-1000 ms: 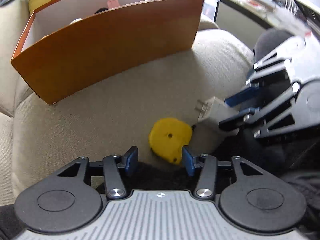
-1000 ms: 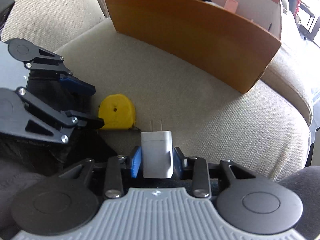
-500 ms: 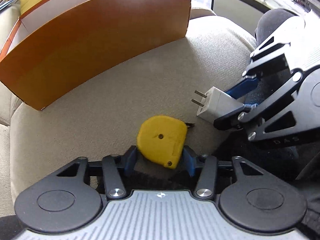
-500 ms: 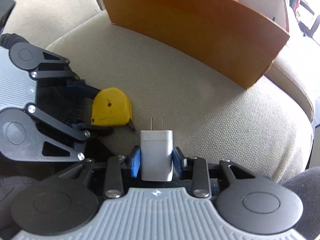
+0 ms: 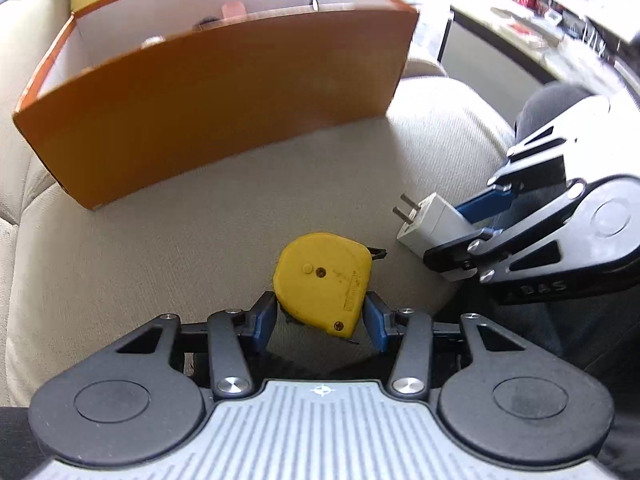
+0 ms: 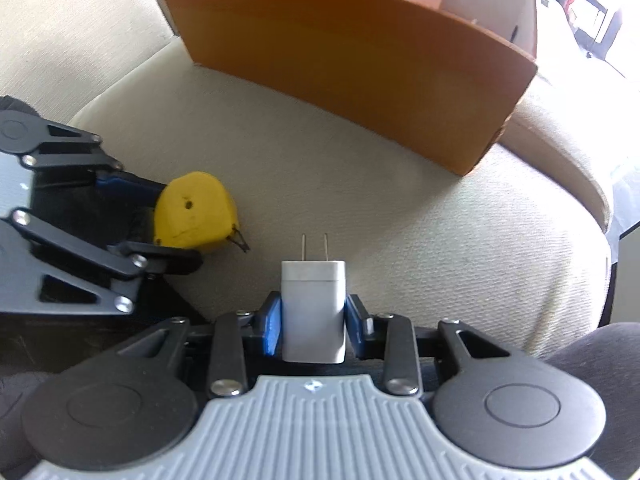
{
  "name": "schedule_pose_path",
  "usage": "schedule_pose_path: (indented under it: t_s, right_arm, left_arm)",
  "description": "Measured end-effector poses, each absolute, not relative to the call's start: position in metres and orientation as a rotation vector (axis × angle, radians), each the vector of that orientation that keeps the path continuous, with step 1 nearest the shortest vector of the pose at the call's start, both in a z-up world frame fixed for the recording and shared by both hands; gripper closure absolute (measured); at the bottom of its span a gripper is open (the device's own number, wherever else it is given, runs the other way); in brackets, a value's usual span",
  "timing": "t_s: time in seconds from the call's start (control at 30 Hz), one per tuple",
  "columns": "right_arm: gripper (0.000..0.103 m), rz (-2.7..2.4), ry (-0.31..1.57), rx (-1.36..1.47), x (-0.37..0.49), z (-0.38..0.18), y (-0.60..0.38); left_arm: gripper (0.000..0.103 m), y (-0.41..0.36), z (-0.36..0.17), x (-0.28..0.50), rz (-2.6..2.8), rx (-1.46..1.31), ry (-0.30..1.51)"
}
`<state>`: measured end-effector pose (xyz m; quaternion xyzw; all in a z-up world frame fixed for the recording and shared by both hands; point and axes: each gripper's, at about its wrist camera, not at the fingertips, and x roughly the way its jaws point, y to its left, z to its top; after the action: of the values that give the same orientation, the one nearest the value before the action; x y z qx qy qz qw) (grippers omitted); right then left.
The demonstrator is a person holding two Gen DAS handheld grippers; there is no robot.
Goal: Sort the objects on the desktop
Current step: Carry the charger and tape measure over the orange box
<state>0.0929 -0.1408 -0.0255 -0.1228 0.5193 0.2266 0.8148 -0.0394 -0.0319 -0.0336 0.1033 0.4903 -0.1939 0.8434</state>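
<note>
- Two hand-held claws hover side by side over a beige sofa cushion [image 5: 168, 248], each clamped on one small object.
- Left claw [image 5: 320, 322]: its blue pads [image 5: 264, 322] press against the two sides of a yellow tape measure [image 5: 324, 276]. The tape measure sits between the fingertips and sticks out beyond them, flat face towards the camera, with its black tape hook pointing right.
- In the right wrist view the same tape measure [image 6: 192, 218] shows at the left, held at the tip of the left claw [image 6: 160, 228], with the cushion [image 6: 360, 208] behind it.
- Right claw [image 6: 314, 326]: its blue pads [image 6: 274, 328] are closed on the two sides of a white plug adapter [image 6: 313, 312]. The adapter stands upright in the grip, with its two metal prongs pointing forward, away from the camera.
- From the left wrist view the adapter [image 5: 430, 226] shows to the right of the tape measure, near it but apart, gripped at the tip of the right claw [image 5: 468, 236].
- An orange cardboard box [image 5: 216, 120] with a white inside stands on the cushion beyond both claws, well apart from the held objects. Small things lie inside it, too hidden to name.
- The box [image 6: 360, 64] shows again at the top of the right wrist view.
- A cluttered surface shows blurred in the far background.
</note>
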Motion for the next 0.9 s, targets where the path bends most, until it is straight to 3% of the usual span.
schedule_pose_path:
  t_s: [0.9]
  right_arm:
    - [0.067,0.458,0.841,-0.307,0.159,0.126,-0.15]
  left_arm:
    - [0.049,-0.04,0.119,0.037,-0.381,0.266,0.747]
